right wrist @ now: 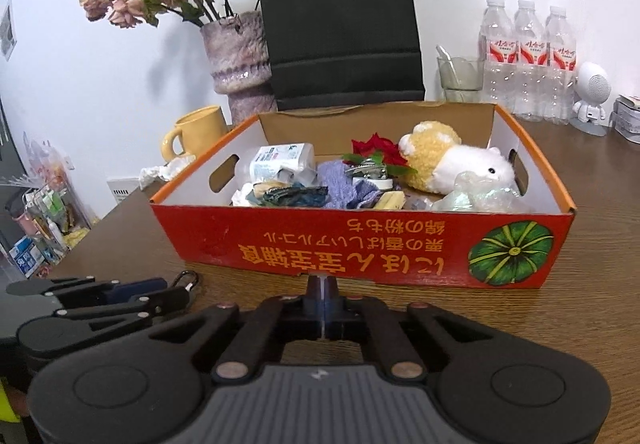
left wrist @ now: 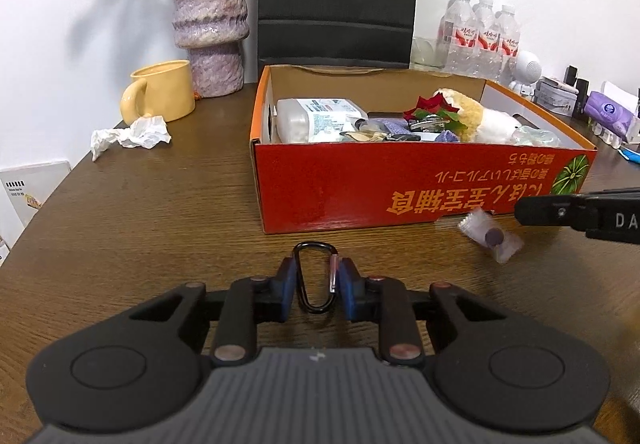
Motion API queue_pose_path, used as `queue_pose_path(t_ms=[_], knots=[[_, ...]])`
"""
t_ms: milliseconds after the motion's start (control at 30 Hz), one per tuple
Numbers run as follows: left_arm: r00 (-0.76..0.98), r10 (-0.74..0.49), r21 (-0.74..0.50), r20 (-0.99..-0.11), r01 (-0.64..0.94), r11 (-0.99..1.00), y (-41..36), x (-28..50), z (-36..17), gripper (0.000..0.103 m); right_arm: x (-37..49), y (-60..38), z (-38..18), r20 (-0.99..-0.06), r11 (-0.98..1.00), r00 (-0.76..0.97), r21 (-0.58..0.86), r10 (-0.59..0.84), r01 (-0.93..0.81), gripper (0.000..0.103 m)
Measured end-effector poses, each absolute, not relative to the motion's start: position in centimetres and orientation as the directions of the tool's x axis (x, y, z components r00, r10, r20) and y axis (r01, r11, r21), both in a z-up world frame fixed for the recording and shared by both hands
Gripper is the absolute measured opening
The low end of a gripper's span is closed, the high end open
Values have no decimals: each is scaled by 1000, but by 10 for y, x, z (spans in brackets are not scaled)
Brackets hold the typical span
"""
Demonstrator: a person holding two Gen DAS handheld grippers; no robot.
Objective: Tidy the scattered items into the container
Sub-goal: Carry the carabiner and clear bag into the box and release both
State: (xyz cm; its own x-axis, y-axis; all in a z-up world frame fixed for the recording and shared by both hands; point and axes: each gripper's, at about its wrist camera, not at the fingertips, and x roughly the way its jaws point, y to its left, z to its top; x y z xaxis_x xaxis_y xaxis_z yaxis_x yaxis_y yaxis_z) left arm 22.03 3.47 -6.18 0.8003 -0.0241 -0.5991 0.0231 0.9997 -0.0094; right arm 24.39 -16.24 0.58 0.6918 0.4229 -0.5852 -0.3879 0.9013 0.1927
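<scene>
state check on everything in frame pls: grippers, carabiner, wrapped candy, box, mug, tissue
left gripper: shut on carabiner
carabiner: flat on table, between the fingers
right gripper: shut, empty
wrapped candy: loose on table by box front
box: open, part filled
mug: upright
tissue: crumpled on table

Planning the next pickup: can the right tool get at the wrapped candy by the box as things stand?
Probably yes. The wrapped candy lies bare on the table before the red box, beside the right tool. Its fingers look closed, so they must open first.
</scene>
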Motion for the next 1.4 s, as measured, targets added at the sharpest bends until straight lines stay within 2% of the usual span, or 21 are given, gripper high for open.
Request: queue_pose_path(t_ms=[200,233,300,333,367,433,500,600,633,867,1067,1167,1267,1400], knots=[[811,-21,-9,-584,19,1000,31,208,-61,24,237,-170,8,-580,895,688,201,436,-398,2],[813,-19,-8,-582,17,1000,30,206,-60,24,239,-170,6,-591,891,675,203,441,-405,10],[817,-21,-16,-577,15,1000,30,202,-59,24,244,-166,3,-618,891,655,192,435,-411,33],[818,-20,-19,-575,12,1000,30,201,-58,24,246,-162,0,-625,890,651,176,431,-420,51],[819,-17,-21,-573,7,1000,30,200,-58,24,249,-155,-2,-629,890,653,145,421,-433,55],[820,-11,-25,-572,-5,1000,31,197,-57,24,253,-143,-8,-640,892,658,97,396,-442,53],[820,-6,-30,-572,-14,999,33,194,-57,24,259,-133,-16,-666,891,647,58,371,-450,43],[822,-7,-42,-570,-21,999,36,188,-55,24,257,-127,-19,-676,895,654,18,340,-446,18],[823,-7,-45,-569,-23,999,37,186,-54,24,255,-128,-18,-679,893,647,30,348,-449,14],[839,-42,-80,-542,-2,997,34,175,-40,24,233,-155,-5,-653,886,641,106,404,-451,14],[889,-85,-69,-450,60,996,26,183,8,24,232,-187,53,-557,870,691,129,461,-476,14],[902,-105,-47,-419,93,995,18,208,38,24,256,-195,80,-551,868,696,118,461,-482,14],[887,-117,-36,-447,113,993,9,251,56,24,293,-189,90,-597,871,671,99,439,-482,14],[802,-125,-61,-584,111,992,-5,324,52,24,348,-173,74,-701,879,597,93,392,-468,14]])
